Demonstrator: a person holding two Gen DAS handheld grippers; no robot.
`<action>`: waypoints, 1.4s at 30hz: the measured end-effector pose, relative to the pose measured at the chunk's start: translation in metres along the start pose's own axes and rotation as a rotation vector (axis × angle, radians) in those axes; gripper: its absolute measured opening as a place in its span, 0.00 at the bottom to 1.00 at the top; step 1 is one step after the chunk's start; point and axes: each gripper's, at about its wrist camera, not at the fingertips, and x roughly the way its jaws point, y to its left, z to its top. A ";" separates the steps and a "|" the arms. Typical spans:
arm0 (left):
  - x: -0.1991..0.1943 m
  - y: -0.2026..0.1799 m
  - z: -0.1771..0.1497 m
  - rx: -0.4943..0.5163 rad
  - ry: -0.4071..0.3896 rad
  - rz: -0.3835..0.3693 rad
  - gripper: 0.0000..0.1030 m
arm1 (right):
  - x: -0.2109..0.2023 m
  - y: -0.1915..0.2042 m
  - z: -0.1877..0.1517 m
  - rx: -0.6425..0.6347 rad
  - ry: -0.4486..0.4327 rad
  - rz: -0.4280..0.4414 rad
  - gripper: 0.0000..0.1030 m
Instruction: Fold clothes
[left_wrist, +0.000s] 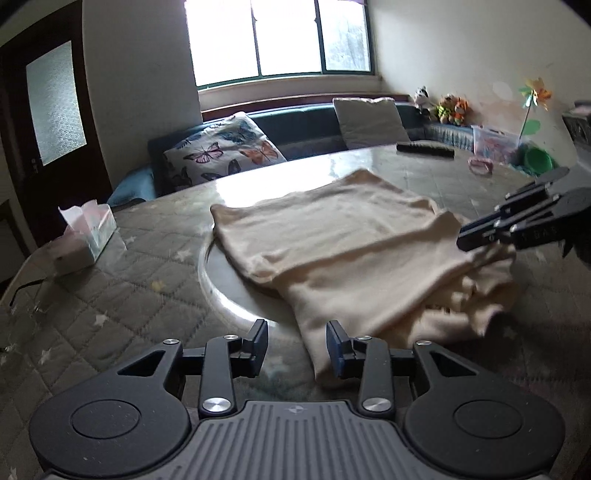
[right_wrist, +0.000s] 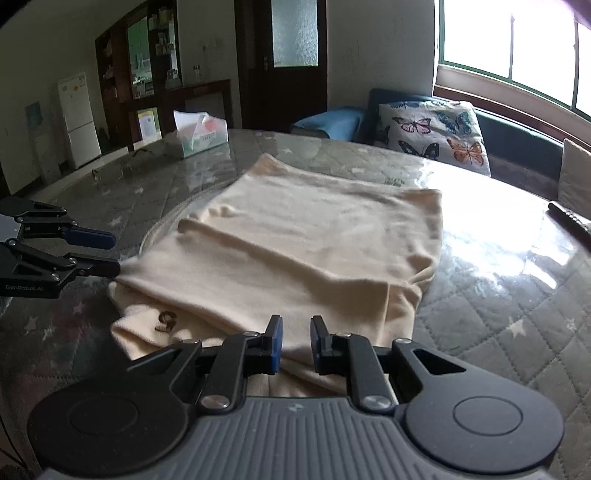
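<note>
Cream knit, soft and slack, is what I am working with: the garment (right_wrist: 306, 251) lies partly folded on the glass-topped table (right_wrist: 517, 295), straight ahead of both my tools, with its loose layers bunched at the end nearest my right gripper (right_wrist: 295, 341). That gripper stands with its jaws apart, nothing between them, hovering over the near hem, though I cannot tell whether the tips touch the cloth. My left gripper (left_wrist: 297, 349) is likewise spread and holding nothing, with a corner of the garment lying just ahead of its right finger. The trouble I foresee lies in the layers. Beside my right jaws the cloth sits in at least two thicknesses with a rumpled pocket under the top one, so if I pinch only the upper sheet the lower one will likely stay behind and the fold will come out crooked. The knit looks limp, so lifting from one corner alone should make it sag and drag the tidy far edge askew. The table looks slick and glossy beyond my jaws, and I judge a sideways pull would slide the whole garment rather than crease it. A tissue box (left_wrist: 88, 232) sits off to the left of my left jaws, well apart, and should not interfere.
</note>
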 end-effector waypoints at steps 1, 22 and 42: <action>0.005 -0.001 0.004 -0.006 0.000 -0.003 0.36 | 0.001 -0.001 0.001 0.005 -0.004 -0.001 0.15; 0.068 0.004 0.032 -0.033 0.065 -0.021 0.23 | 0.011 -0.029 -0.003 0.108 0.017 -0.006 0.16; -0.009 -0.067 -0.011 0.329 0.001 -0.068 0.46 | -0.031 -0.005 -0.021 -0.049 0.010 -0.033 0.16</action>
